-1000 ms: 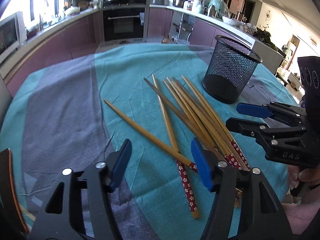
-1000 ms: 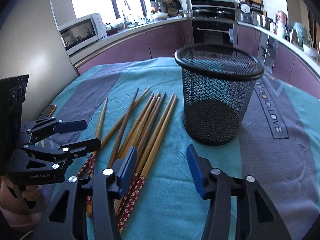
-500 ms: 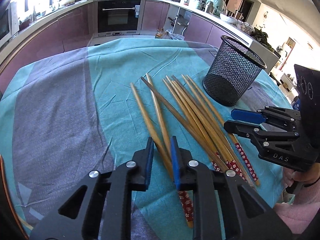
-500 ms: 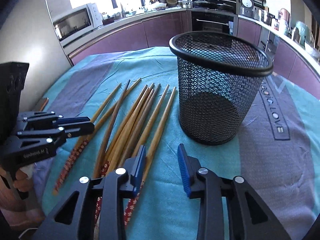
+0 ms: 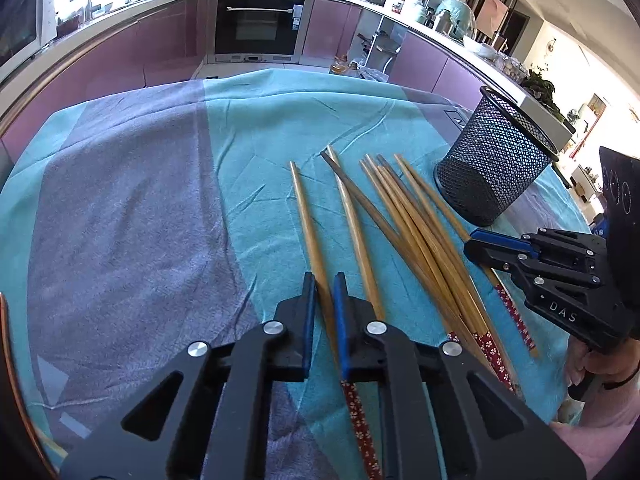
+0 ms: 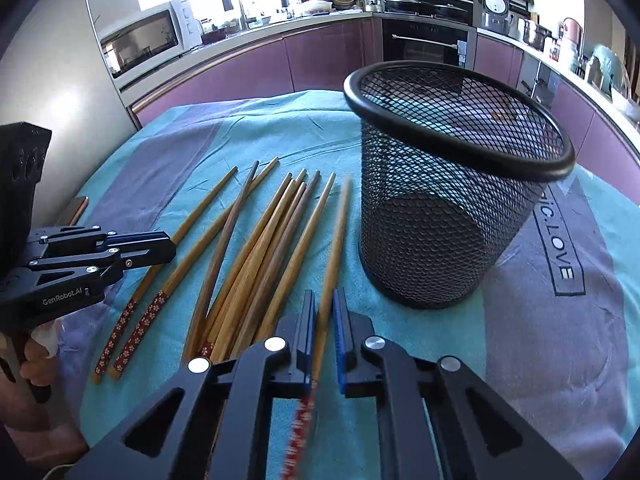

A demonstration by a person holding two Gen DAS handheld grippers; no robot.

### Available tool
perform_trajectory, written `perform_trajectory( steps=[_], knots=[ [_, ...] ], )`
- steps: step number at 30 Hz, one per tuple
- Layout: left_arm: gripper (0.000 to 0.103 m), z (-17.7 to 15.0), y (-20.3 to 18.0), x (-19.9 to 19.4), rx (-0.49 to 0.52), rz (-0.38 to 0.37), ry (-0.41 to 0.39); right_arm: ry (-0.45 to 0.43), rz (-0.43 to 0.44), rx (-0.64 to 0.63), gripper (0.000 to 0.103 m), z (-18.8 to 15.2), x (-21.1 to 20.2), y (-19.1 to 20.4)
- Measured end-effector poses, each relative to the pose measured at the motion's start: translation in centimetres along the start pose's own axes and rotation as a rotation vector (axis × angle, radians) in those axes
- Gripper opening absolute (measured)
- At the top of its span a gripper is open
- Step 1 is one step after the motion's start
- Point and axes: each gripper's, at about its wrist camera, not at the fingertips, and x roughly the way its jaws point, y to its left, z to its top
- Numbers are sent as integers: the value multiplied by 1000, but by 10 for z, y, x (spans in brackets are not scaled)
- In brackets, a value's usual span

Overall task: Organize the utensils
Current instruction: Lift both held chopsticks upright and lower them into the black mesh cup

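Note:
Several wooden chopsticks [image 5: 416, 232] with red flowered ends lie fanned on the teal and grey cloth, left of a black mesh cup [image 5: 492, 168]. My left gripper [image 5: 324, 284] is closing tight on the leftmost chopstick [image 5: 306, 216], with the pads against the wood. In the right wrist view my right gripper [image 6: 324, 296] is closing on the chopstick [image 6: 338, 232] nearest the mesh cup [image 6: 440, 200]; its red end looks blurred. The other chopsticks [image 6: 260, 248] lie to its left. Each gripper shows in the other's view: the right gripper [image 5: 474, 242], the left gripper [image 6: 170, 246].
The tablecloth [image 5: 140, 200] covers a round table with purple kitchen cabinets and an oven behind it. A phone [image 6: 76, 208] lies near the table's left edge. A person's hand [image 5: 592, 364] holds the right gripper's handle.
Both grippers went from wide open to shut, each on one chopstick. The leftmost chopstick swung from a diagonal into line with the left fingers.

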Motion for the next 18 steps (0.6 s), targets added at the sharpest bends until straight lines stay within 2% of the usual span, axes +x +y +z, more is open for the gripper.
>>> perform_trajectory(
  steps=[7, 18],
  knots=[
    [7, -4, -3, -14, -11, 11, -33, -42, 41, 15, 5, -4, -16, -5],
    [7, 9, -21, -81, 44, -98, -165, -204, 125, -21, 5, 2, -77, -5]
  ],
)
